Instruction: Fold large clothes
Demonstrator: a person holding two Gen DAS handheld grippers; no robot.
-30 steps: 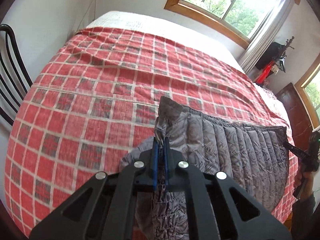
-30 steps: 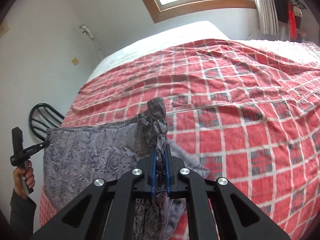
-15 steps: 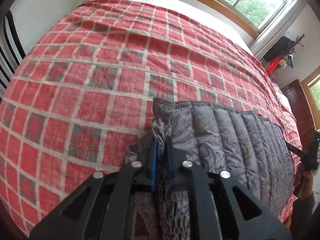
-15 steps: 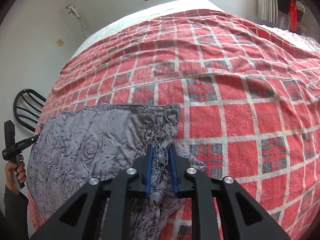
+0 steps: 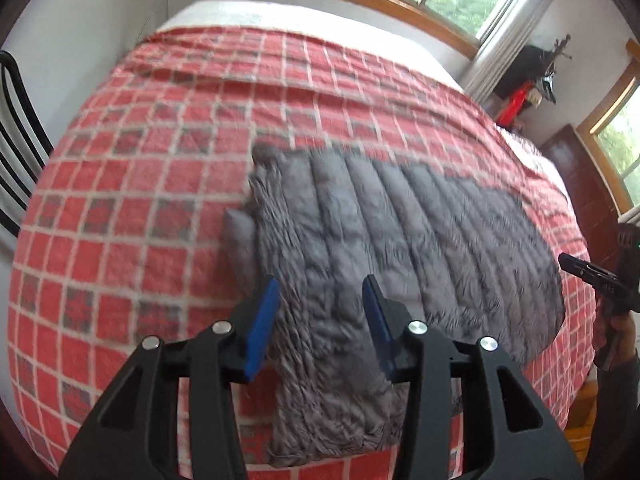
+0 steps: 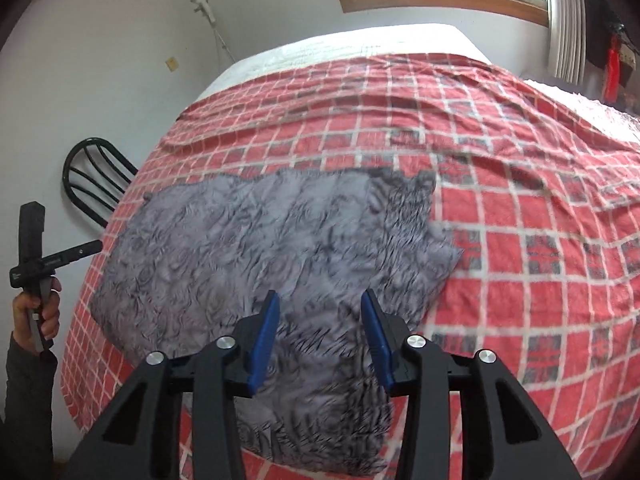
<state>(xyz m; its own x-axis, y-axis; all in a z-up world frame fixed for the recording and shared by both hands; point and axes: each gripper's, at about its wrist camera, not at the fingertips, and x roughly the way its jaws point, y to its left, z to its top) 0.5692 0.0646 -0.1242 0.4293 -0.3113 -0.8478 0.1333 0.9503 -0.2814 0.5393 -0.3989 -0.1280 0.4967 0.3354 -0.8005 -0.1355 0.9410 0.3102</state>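
On red plaid bedspread [image 5: 120,208] grey pleated skirt [image 5: 400,232] lies flat, left gripper [image 5: 320,300] and right gripper [image 6: 318,312] above it, jaws apart, empty.

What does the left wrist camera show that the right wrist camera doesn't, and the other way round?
Only the left wrist view shows a dark wooden door, a second window at the right edge, and the right gripper held at the bed's side. Only the right wrist view shows a white wall fixture with a hanging cord and the left gripper in a hand. Both show the grey patterned garment lying flat on the red checked bedspread, jaws open above it, and a black slatted chair.
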